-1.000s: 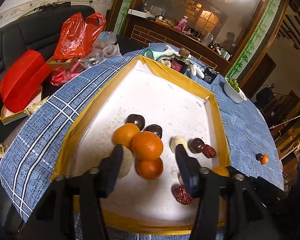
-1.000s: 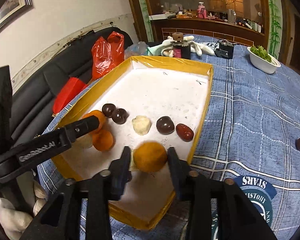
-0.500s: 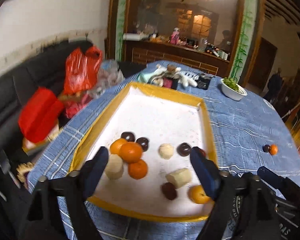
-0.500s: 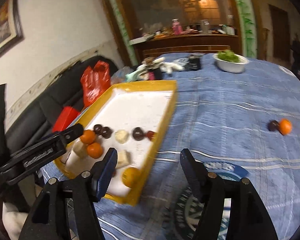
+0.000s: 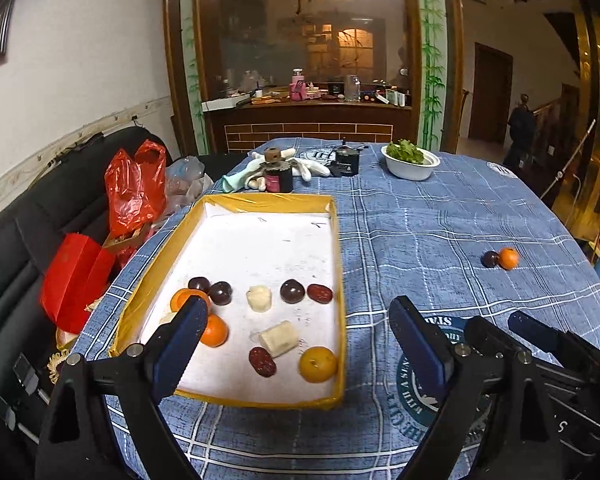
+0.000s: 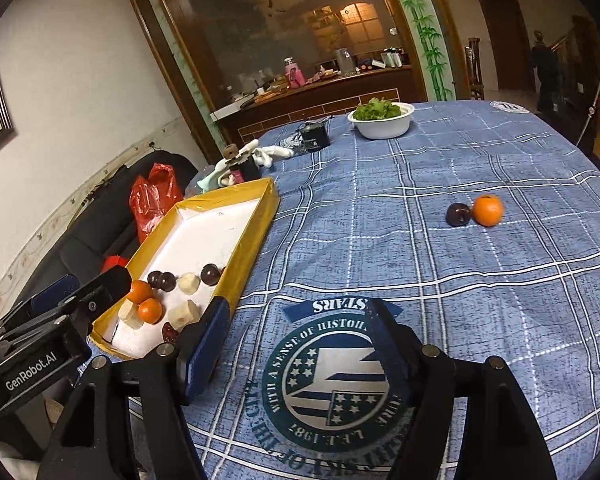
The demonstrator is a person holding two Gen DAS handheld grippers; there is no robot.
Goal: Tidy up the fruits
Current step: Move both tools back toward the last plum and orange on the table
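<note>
The right gripper (image 6: 296,344) has released its orange (image 5: 317,364) into the tray (image 5: 338,264); both grippers, the left gripper (image 5: 300,344) too, now gape empty.

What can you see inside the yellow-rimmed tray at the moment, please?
The tray holds oranges, dark plums, red dates and pale banana pieces. The left gripper's finger covers part of the orange cluster.

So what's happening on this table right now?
A person with two handheld grippers is sorting fruit into a yellow-rimmed tray. Both the left gripper and right gripper are open and empty. Most fruit sits in the tray; a tangerine and a dark plum remain touching on the blue tablecloth.
</note>
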